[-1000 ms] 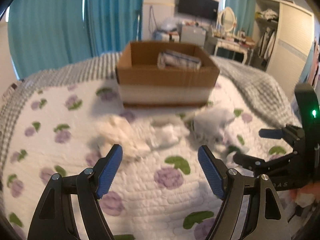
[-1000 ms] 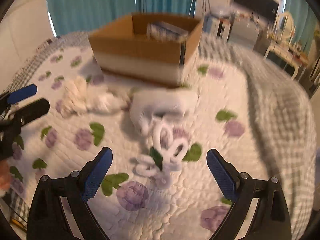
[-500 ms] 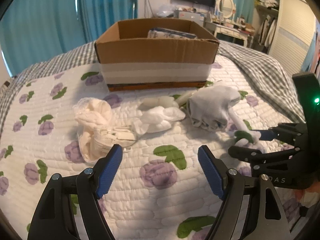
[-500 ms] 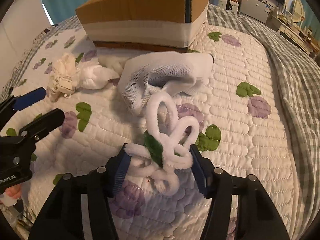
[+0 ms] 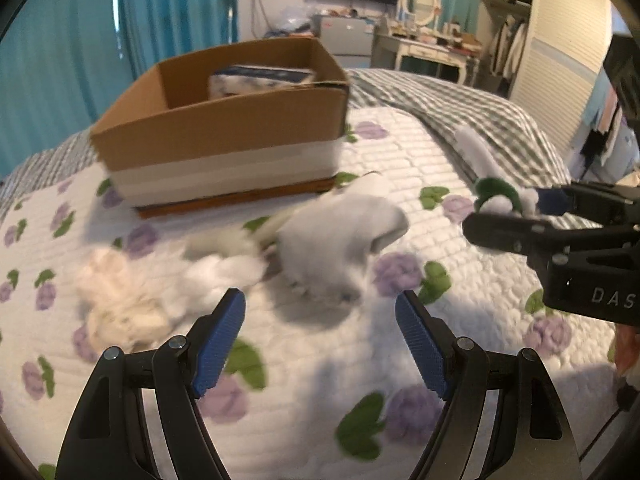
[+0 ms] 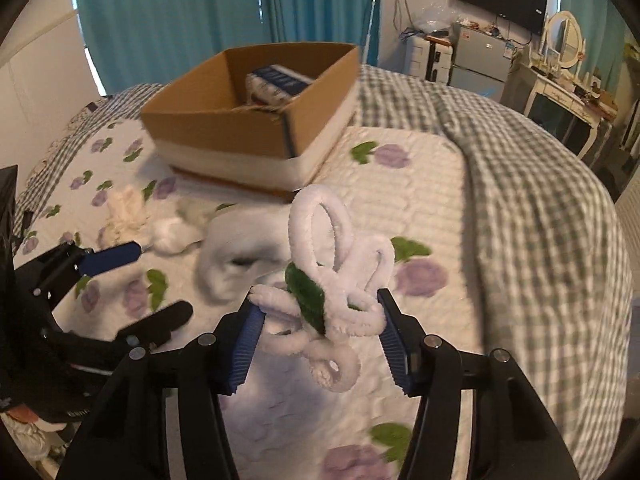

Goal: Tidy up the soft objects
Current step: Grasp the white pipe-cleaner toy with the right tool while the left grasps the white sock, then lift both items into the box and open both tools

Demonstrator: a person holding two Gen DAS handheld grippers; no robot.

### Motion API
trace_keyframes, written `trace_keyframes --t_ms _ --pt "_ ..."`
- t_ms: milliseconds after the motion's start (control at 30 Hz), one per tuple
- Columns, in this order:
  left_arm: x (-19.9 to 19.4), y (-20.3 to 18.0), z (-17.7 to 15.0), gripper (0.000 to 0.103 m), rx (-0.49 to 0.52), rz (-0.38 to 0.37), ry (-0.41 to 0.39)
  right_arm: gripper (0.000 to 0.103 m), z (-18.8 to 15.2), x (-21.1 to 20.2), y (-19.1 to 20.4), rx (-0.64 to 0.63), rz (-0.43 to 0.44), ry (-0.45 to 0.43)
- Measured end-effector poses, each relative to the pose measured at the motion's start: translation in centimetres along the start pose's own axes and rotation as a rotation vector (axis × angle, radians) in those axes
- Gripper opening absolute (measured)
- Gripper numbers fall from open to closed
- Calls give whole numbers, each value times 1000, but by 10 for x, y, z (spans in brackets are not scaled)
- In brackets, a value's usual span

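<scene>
My right gripper [image 6: 320,312] is shut on a white pipe-cleaner flower with a green leaf [image 6: 336,276] and holds it above the bed; it shows in the left wrist view [image 5: 496,196] too. My left gripper [image 5: 320,320] is open and empty, low over the quilt, in front of a white sock [image 5: 340,236]. A cream cloth bundle [image 5: 120,300] and a white fluffy piece [image 5: 224,272] lie left of the sock. A cardboard box [image 5: 224,140] with a blue-white item inside [image 5: 260,80] stands behind them.
The bed has a white quilt with purple flowers [image 5: 312,380] and a grey checked blanket [image 6: 520,184] at the right. Teal curtains, a dresser and a wardrobe stand beyond the bed.
My right gripper closed on the pipe-cleaner flower and lifted it off the quilt. My left gripper moved closer to the sock, staying open.
</scene>
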State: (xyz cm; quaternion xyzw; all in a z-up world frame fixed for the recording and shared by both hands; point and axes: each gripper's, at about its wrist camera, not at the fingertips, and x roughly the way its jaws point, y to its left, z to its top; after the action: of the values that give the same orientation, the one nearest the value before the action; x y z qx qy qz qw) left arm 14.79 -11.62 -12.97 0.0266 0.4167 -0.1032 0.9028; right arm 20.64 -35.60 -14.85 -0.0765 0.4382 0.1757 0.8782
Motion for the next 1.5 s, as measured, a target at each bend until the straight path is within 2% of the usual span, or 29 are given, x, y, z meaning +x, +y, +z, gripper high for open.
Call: trace_keyframes --t_ms 133,333,400,500,633,800,900,1200,1367,1500 --pt "21 -9 10 76 -12 -21 22 55 7 7 -17 13 0 -4" --pt "54 -10 12 76 -13 35 64 55 8 18 -26 24 18 -4" --pt "53 -7 12 74 -25 18 59 55 7 19 -27 27 21 -6" --pt "47 -2 11 53 -26 33 49 55 8 16 -28 30 16 -18" --pt "35 8 12 44 -49 -8 46 55 10 6 -26 33 6 -36" --pt "-5 6 15 44 -32 -32 -2 55 12 -22 -15 16 -25 -68" --pt "-40 7 21 44 -23 -43 -50 55 20 -53 -4 -1 -54 -102" --pt "-144 45 54 44 -23 -19 -202 55 54 -135 48 -62 -63 -227" --pt "-169 69 74 44 -19 31 -254 55 80 -151 80 -108 -34 -275" --pt "-164 93 93 44 -33 77 -271 55 111 -147 101 -125 -4 -299"
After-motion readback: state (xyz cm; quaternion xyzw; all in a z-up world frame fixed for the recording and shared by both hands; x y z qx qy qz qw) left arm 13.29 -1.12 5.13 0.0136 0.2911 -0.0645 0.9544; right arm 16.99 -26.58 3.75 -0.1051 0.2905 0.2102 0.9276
